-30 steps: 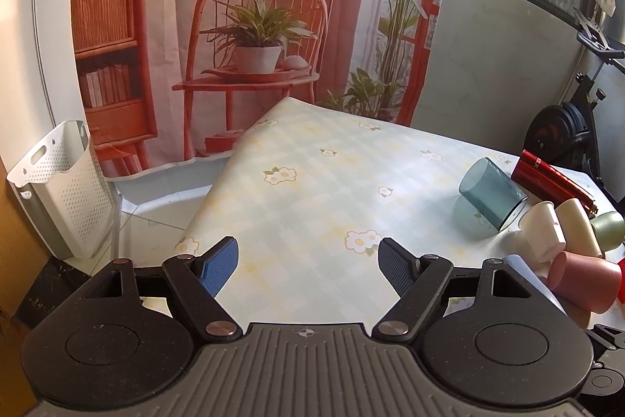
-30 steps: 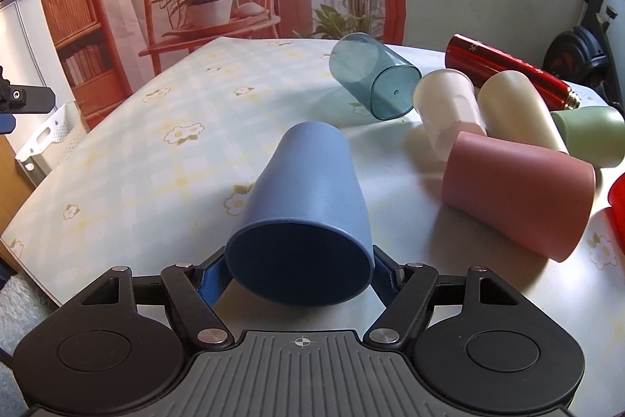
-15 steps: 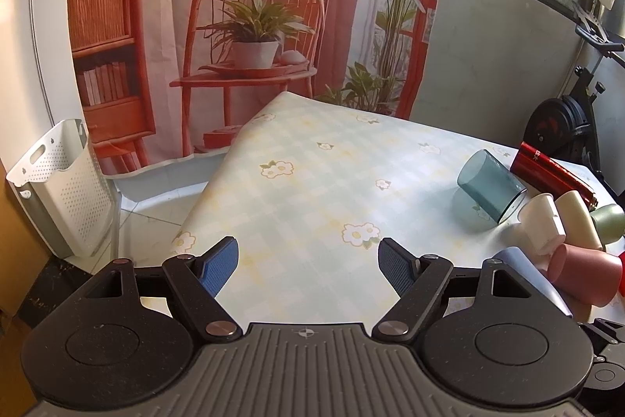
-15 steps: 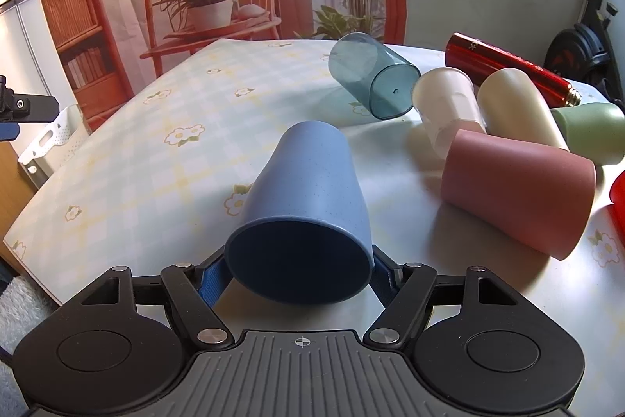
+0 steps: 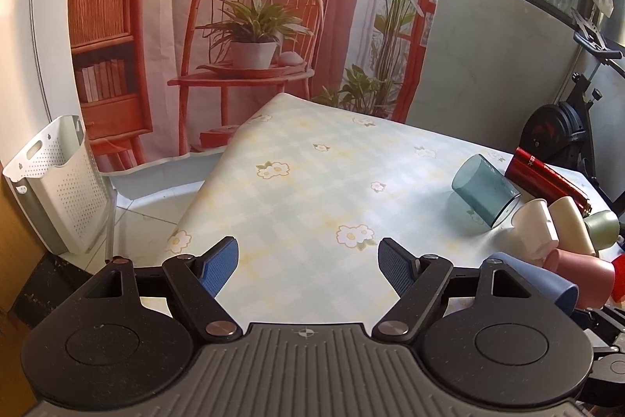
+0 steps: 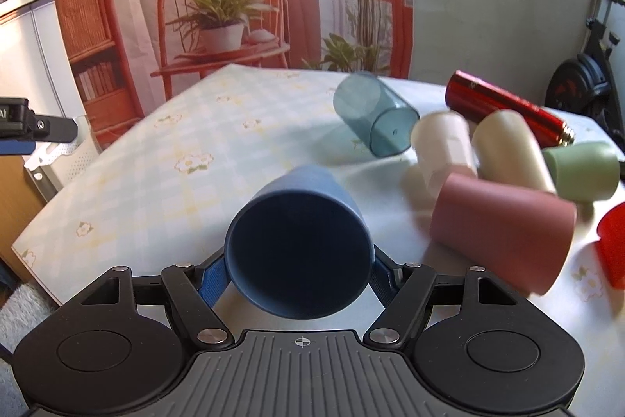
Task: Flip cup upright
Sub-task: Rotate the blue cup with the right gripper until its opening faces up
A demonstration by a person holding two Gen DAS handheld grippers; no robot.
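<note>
My right tool (image 6: 299,272), clamped on the blue cup (image 6: 299,253) at 6 o'clock, just tipped its mouth up toward me off the table (image 6: 156,163), so the flip's underway; left tool (image 5: 308,266) hangs wide, holding nothing.

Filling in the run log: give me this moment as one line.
phase: flip in progress | right gripper: shut on blue cup, mouth facing camera | left gripper: open, idle above table | other cups: lying on sides

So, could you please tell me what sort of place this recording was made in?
Probably a home balcony or spare room used as a recording spot: a printed backdrop hangs behind the table, an exercise bike stands by the windows, and a white laundry basket sits on the tiled floor.
</note>
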